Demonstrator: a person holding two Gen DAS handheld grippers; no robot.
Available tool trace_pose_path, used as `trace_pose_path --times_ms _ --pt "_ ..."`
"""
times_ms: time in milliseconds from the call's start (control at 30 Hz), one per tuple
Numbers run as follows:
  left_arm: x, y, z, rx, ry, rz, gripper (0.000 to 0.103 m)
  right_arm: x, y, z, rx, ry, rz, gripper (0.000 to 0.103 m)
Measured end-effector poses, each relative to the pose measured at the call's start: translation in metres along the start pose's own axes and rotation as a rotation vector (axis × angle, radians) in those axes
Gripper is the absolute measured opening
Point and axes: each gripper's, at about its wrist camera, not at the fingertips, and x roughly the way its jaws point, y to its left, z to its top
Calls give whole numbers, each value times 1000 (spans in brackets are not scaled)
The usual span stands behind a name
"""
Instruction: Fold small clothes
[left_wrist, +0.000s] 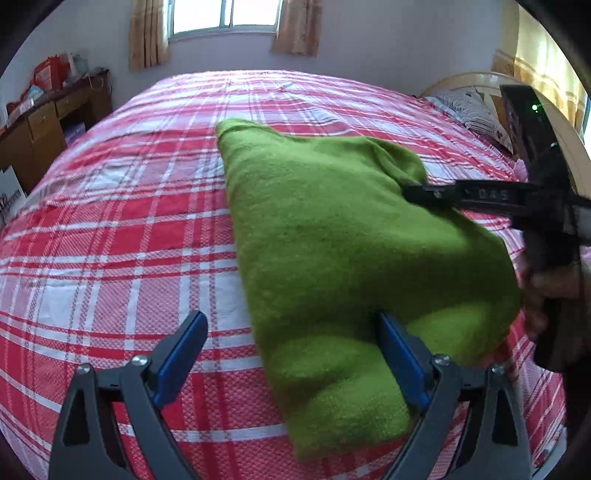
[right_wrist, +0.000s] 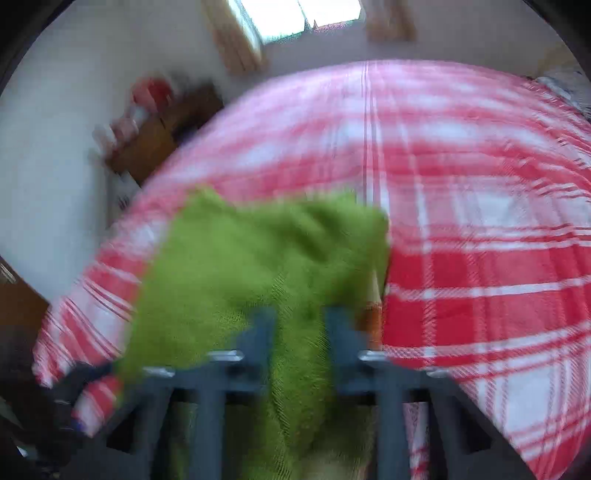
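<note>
On the red and white checked bedspread (left_wrist: 110, 240), a little right of the middle, lies a green knitted garment (left_wrist: 332, 229), already doubled into a thick wedge with its narrow end toward the far window (left_wrist: 225, 14) and its rolled, rounded folds toward the near edge. The left gripper (left_wrist: 291, 354) stands wide open over the near end: its blue pads (left_wrist: 181, 354) press on nothing, the left one over bare bedspread, the right one against the edge of the rolled fold, so it holds nothing. The right gripper (right_wrist: 299, 325) shows in its own blurred view with jaws narrow and green cloth between them, but the blur hides whether the pads pinch that cloth, so I cannot tell if it grips; in the left view its dark fingers reach in from the right over the far right corner of the garment. By its look, the garment is light, soft and limp, with a fuzzy nap that should grip the pads well and not slip; it will sag and unroll if lifted from a single point, and the stacked layers may slide apart. A sound hold would likely be at a corner or along a folded edge, pinching all layers together, with one gripper at each end so the fold stays even. A wooden desk (left_wrist: 48, 122) stands at the far left and a pillow (left_wrist: 469, 107) at the far right.
</note>
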Motion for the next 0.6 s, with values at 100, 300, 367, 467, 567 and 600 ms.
trace_pose_path --times_ms 100,300,367,467,567,600 --pt "8 4 1 -24 19 -23 96 -2 11 10 -99 -59 -92 16" --pt "9 -9 -1 32 -10 19 98 9 -12 3 -38 -138 -54 15" --pt "8 -7 0 37 2 7 98 7 -20 2 -3 -141 -10 17" --pt "0 2 0 46 6 -40 98 -12 -28 -6 52 -134 5 25" --pt "-16 16 0 32 -46 -62 97 -52 -17 -25 25 -211 -115 25" --pt "-19 18 1 24 -62 -59 97 -67 -5 -35 -13 -239 -111 25"
